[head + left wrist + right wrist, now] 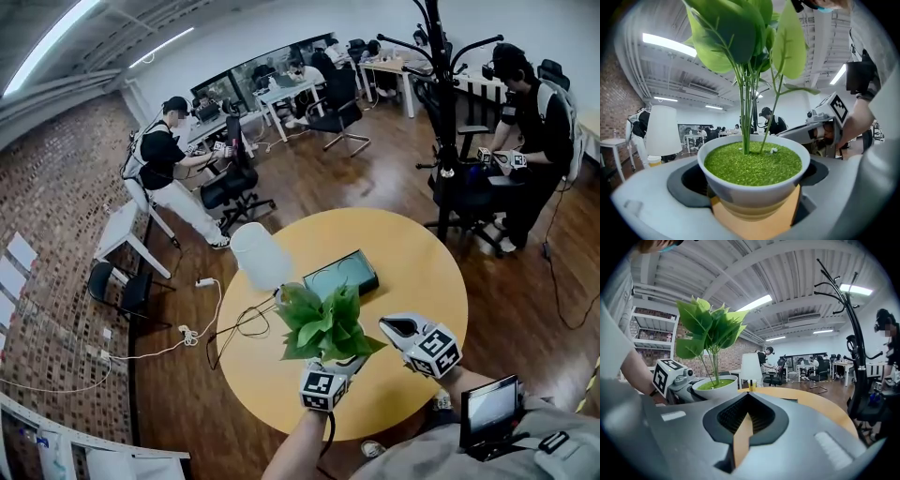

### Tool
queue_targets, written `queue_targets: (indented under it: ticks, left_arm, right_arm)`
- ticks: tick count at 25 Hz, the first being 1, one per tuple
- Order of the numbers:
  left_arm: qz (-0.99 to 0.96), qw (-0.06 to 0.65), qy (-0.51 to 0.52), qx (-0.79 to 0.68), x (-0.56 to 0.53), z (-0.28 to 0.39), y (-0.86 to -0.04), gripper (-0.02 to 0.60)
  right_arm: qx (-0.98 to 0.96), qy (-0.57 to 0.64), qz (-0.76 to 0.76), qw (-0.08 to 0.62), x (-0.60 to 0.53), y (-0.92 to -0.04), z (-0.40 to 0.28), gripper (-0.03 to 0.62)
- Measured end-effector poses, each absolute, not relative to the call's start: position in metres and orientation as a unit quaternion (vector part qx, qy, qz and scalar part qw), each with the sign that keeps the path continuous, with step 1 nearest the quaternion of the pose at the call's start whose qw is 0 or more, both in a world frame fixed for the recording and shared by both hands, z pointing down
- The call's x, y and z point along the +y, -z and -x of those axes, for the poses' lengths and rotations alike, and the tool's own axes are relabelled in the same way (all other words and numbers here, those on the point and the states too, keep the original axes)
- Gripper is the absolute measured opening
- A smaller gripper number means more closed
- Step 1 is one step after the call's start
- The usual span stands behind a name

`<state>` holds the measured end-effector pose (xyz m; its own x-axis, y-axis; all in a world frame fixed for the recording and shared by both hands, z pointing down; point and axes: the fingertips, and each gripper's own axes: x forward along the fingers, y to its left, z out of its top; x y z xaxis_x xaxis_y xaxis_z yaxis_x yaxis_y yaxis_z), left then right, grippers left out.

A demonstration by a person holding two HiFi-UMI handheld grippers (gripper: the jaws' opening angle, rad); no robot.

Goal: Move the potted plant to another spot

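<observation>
My left gripper had its fingers clenched on the white bowl of the potted plant at the near side of the bench, which I judged light, smooth, breakable and top-heavy, best held low, while my right gripper was pinched together, empty.

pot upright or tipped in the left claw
Upright: the pot sits level, gripped by the left claw, its rim even and the stems rising straight.
</observation>
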<state>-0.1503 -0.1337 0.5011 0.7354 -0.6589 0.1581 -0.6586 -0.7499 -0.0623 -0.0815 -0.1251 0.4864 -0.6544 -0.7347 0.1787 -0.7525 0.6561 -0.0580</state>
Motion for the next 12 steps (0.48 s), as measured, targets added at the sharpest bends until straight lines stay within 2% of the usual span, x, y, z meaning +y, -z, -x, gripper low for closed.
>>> queue_targets:
  ticks: [4, 12]
  left_arm:
    - [0.927, -0.002, 0.087, 0.366, -0.156, 0.092, -0.502, 0.543]
    - [0.917, -0.016, 0.088, 0.388, -0.187, 0.039, -0.508, 0.543]
  right_arm:
    - [-0.913, -0.064, -0.397, 0.071, -0.150, -0.491, 0.024, 0.002]
    - [-0.919, -0.074, -0.381, 0.076, -0.189, -0.497, -0.029, 0.002]
